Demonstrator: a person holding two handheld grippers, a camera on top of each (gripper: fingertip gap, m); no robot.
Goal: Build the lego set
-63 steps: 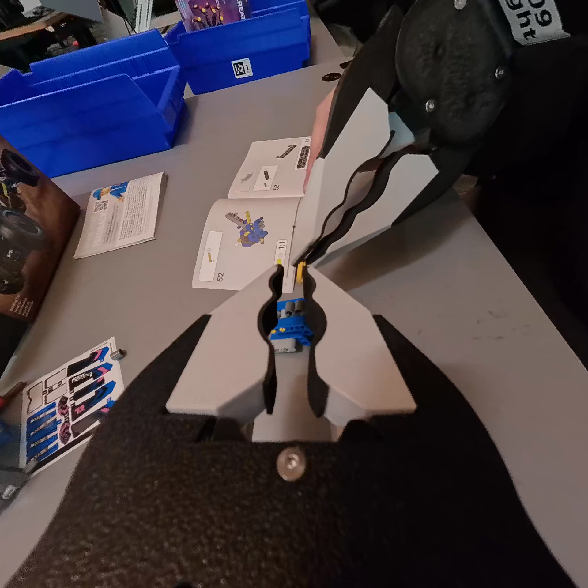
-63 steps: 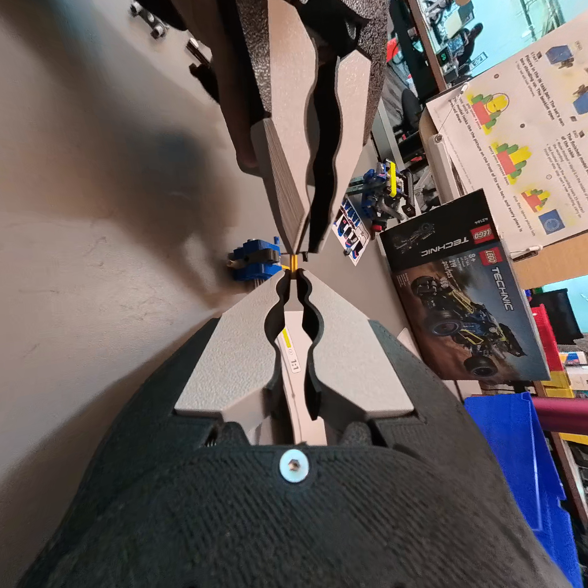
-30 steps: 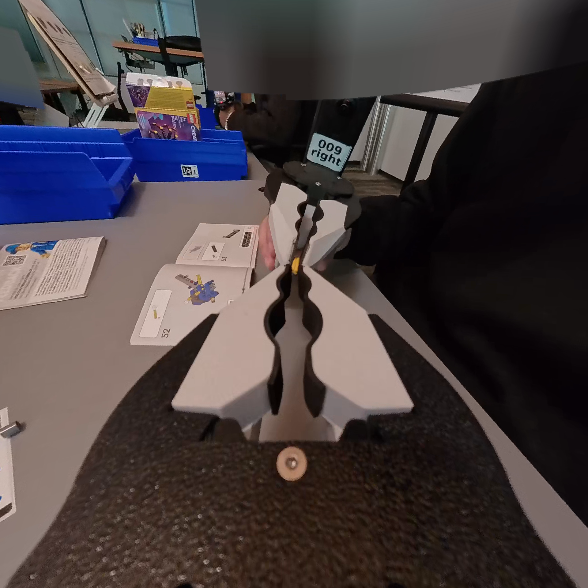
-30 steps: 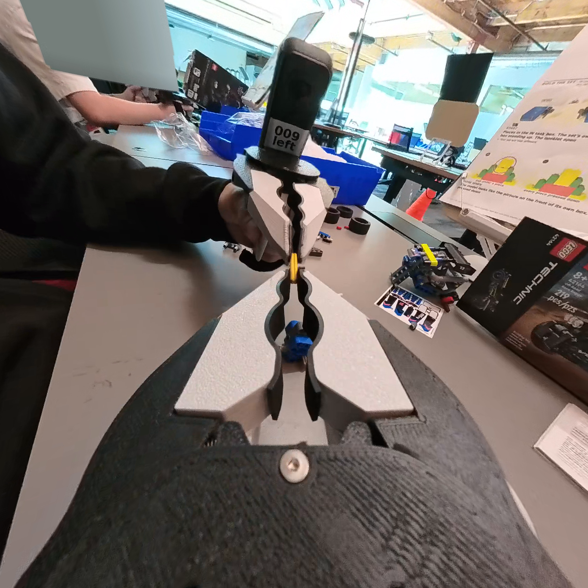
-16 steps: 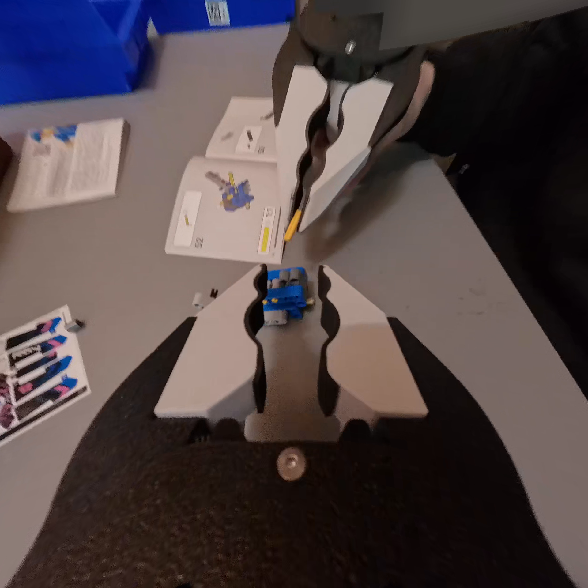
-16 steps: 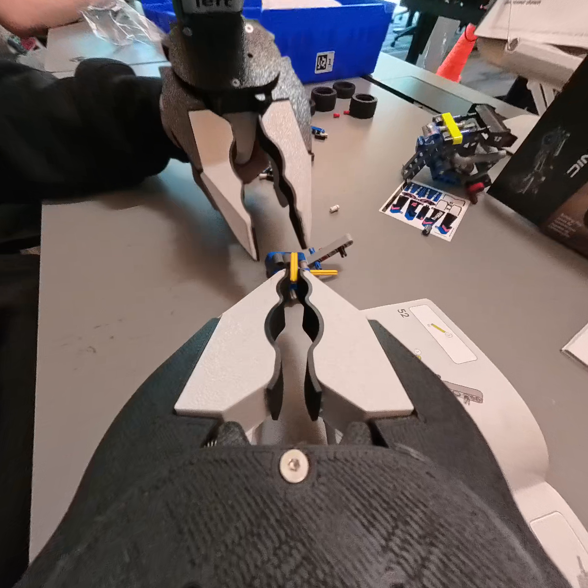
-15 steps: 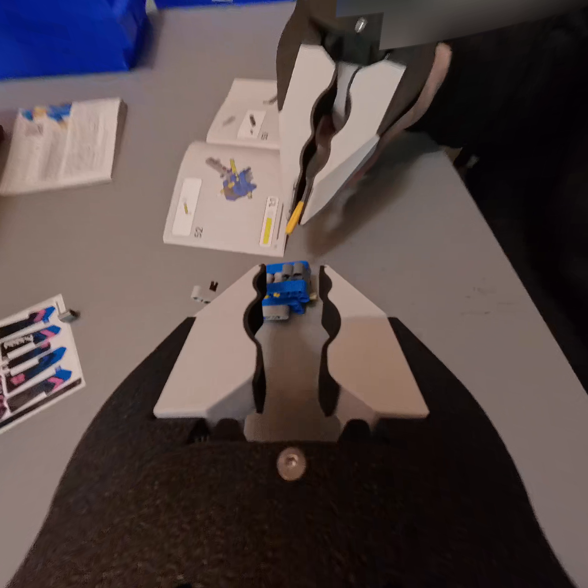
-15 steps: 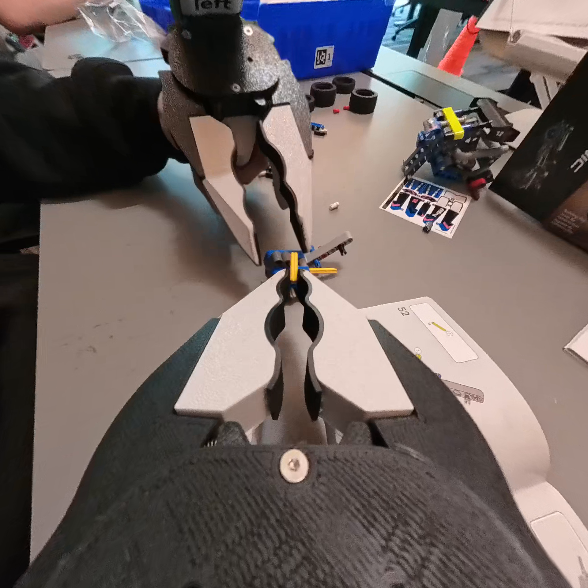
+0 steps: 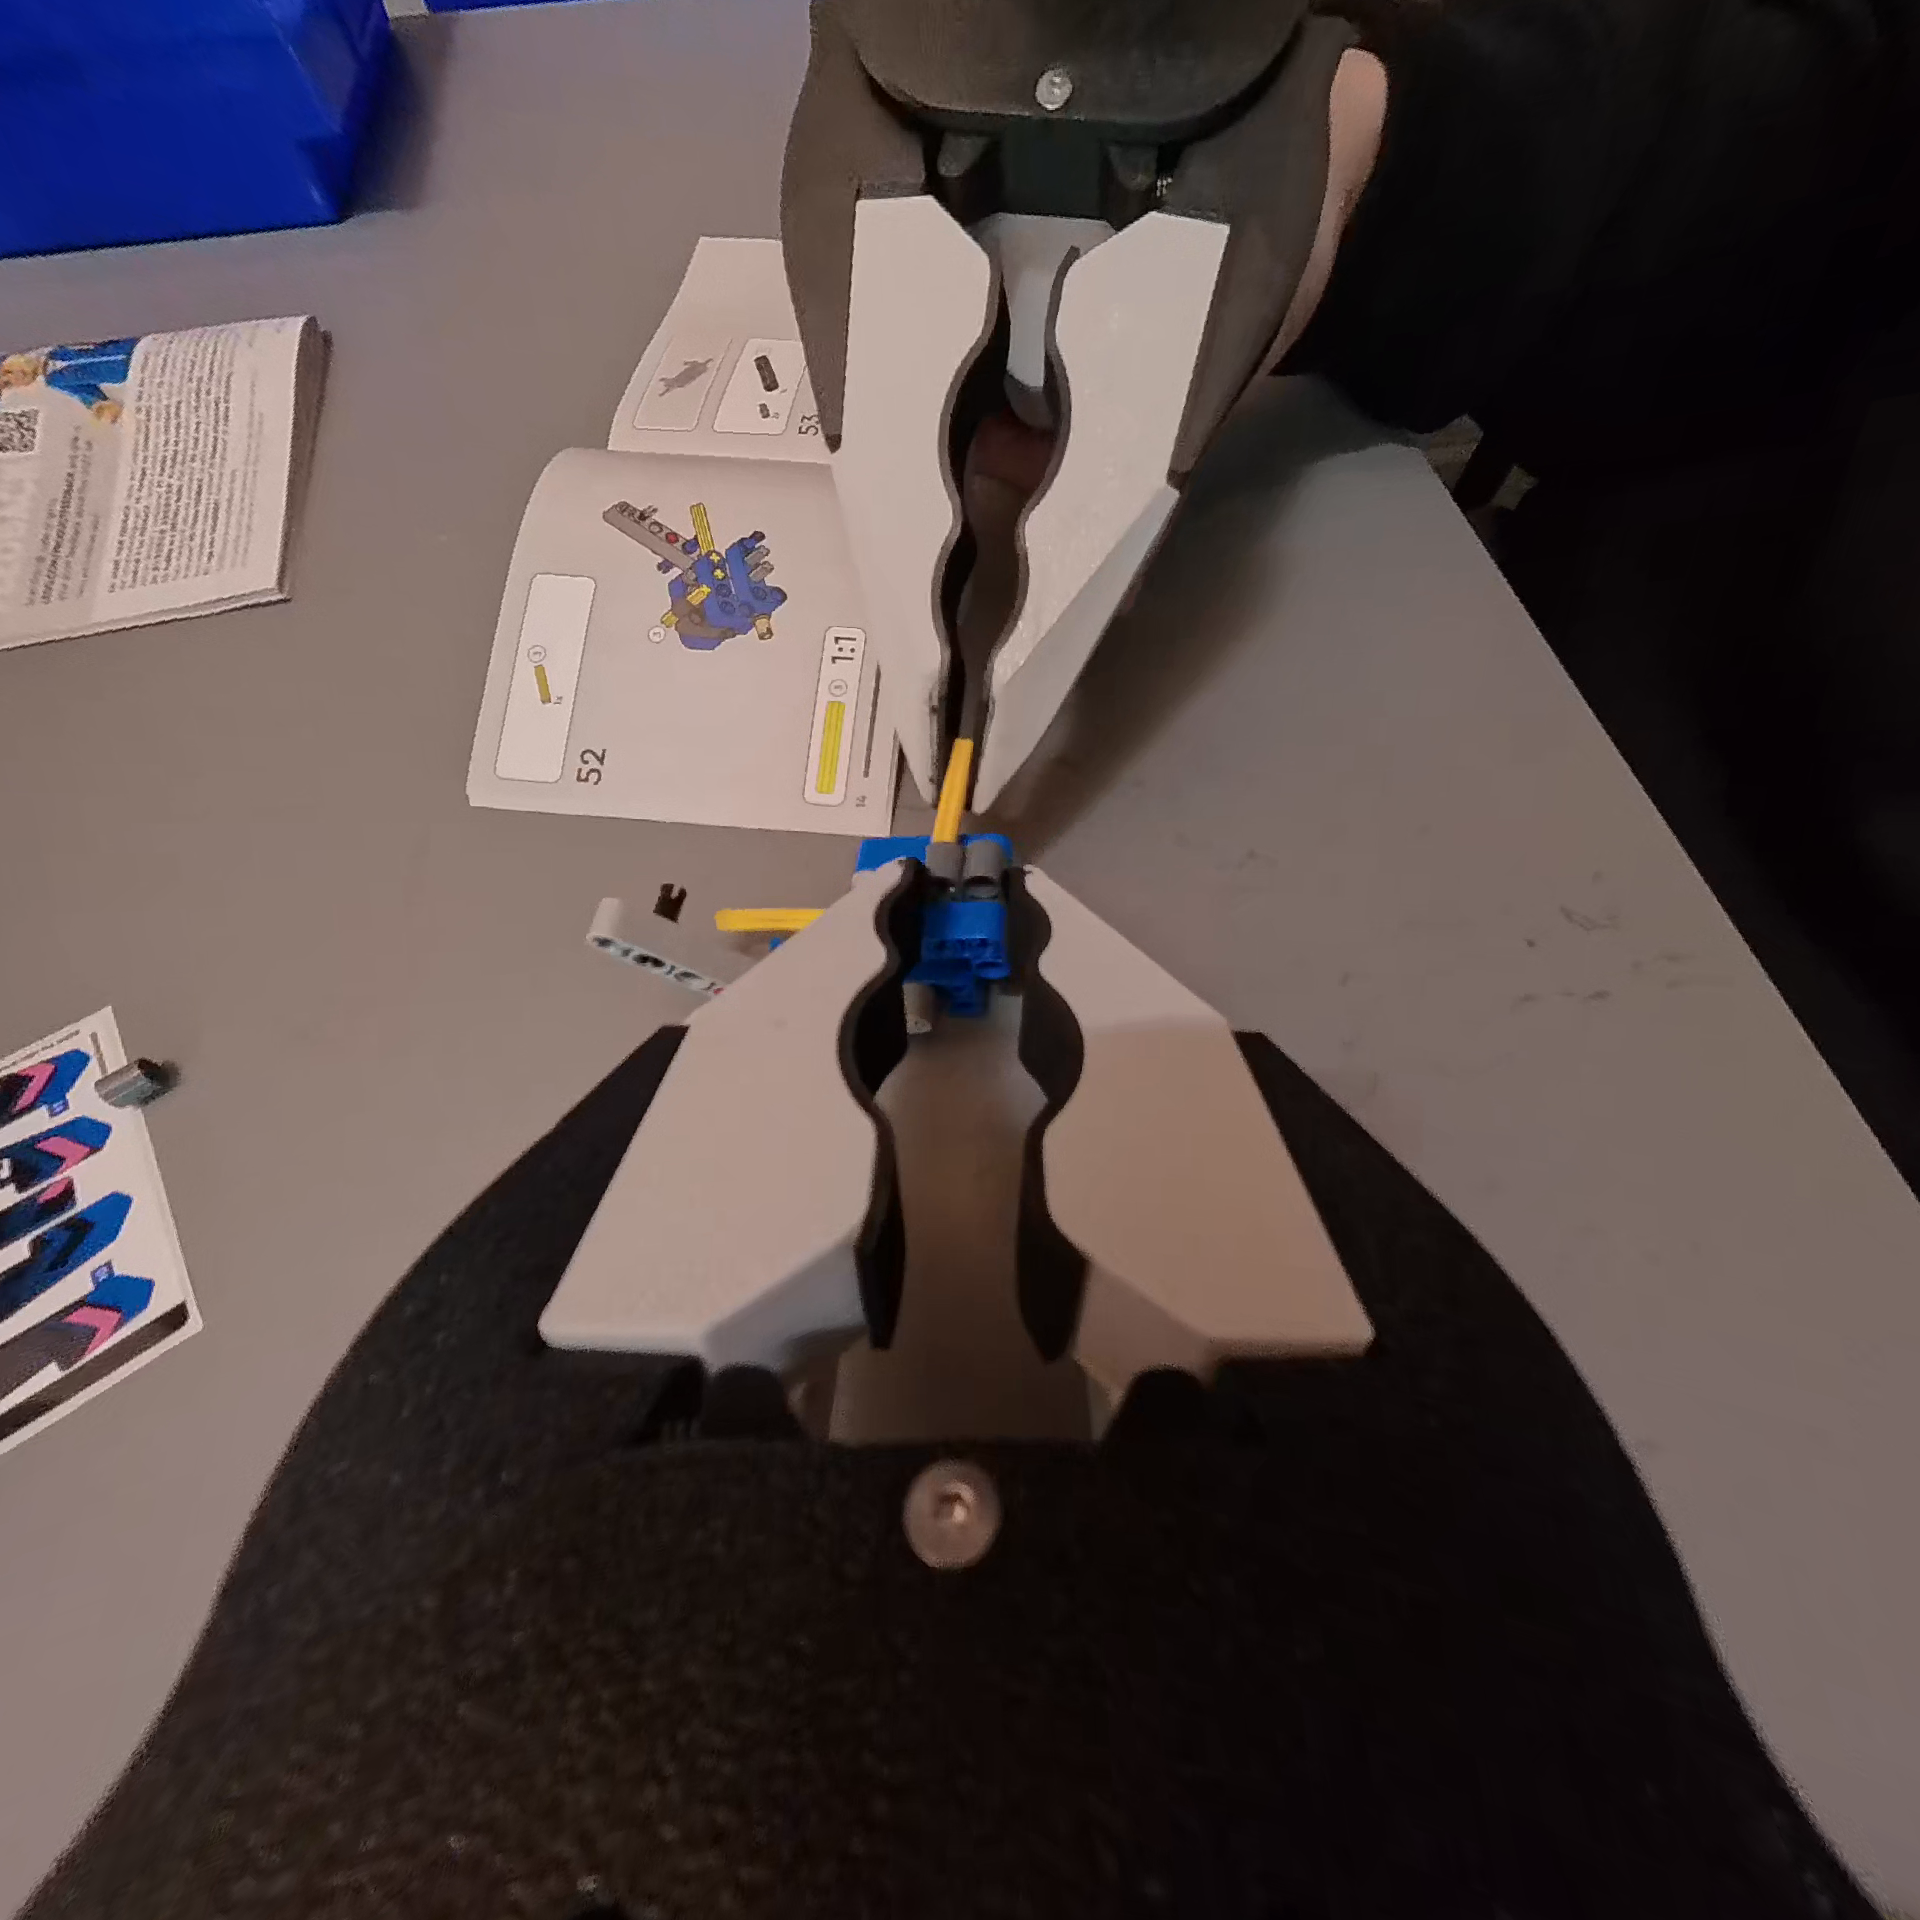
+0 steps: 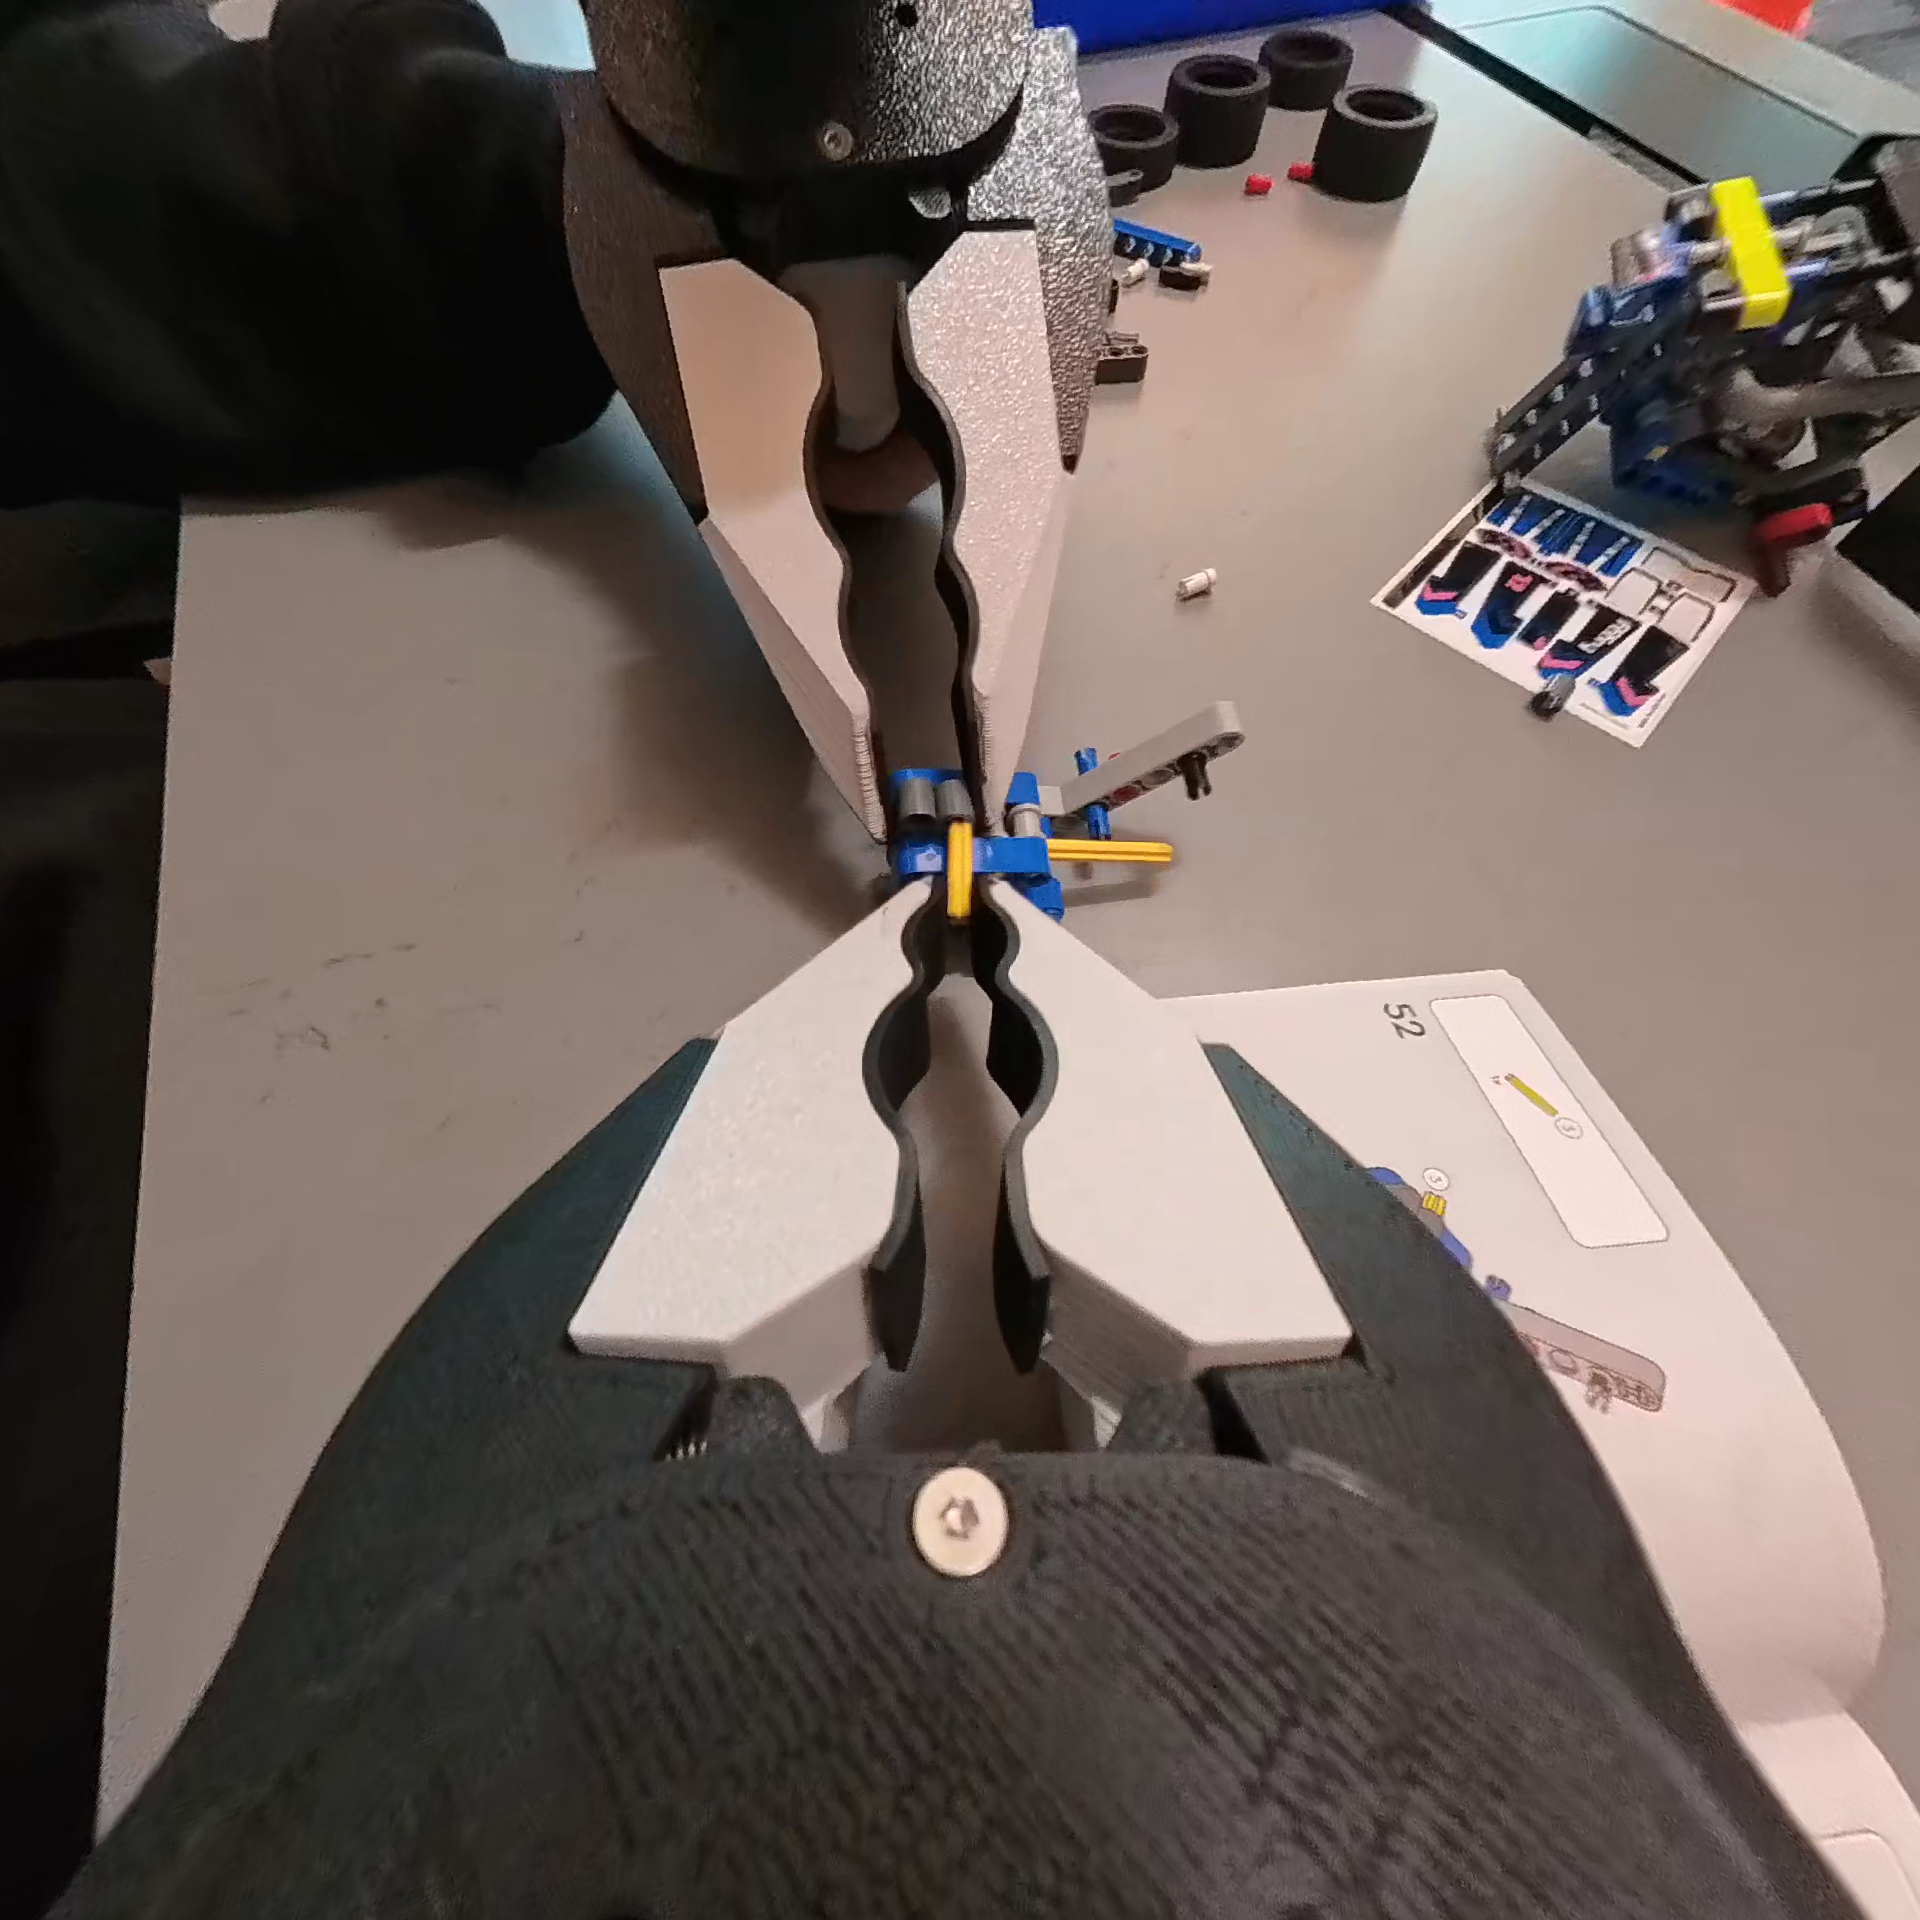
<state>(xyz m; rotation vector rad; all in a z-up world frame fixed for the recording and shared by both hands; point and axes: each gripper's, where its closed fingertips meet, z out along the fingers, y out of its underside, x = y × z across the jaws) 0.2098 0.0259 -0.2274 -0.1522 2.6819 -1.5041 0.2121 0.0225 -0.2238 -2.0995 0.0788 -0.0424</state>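
Half a second ago the left gripper (image 9: 961,883) hung with its jaws spread wide above the small blue lego block (image 9: 958,935) and the right gripper (image 10: 958,914) held the yellow rod (image 10: 958,883) a little short of it; now the left jaws have come in around the block, one finger on each side and apparently touching it, and the rod's free end has reached the block's far face. I judge that the insertion shown on the open instruction booklet (image 9: 675,644) has just begun: the block is steadied on the bench (image 9: 1403,831), and the rod is meeting its hole rather than seated, since most of its length shows. The right jaws are nearly closed, pinching the rod's other end at their tips. In the left wrist view the rod's long axis runs from far to near, tilted slightly down, pointing from the right gripper toward the left one. The block lies near the right edge of the bench, just this side of the booklet. A second yellow rod (image 10: 1107,854) sticks out sideways from it, across the first, beside a grey beam (image 10: 1153,764) attached there.
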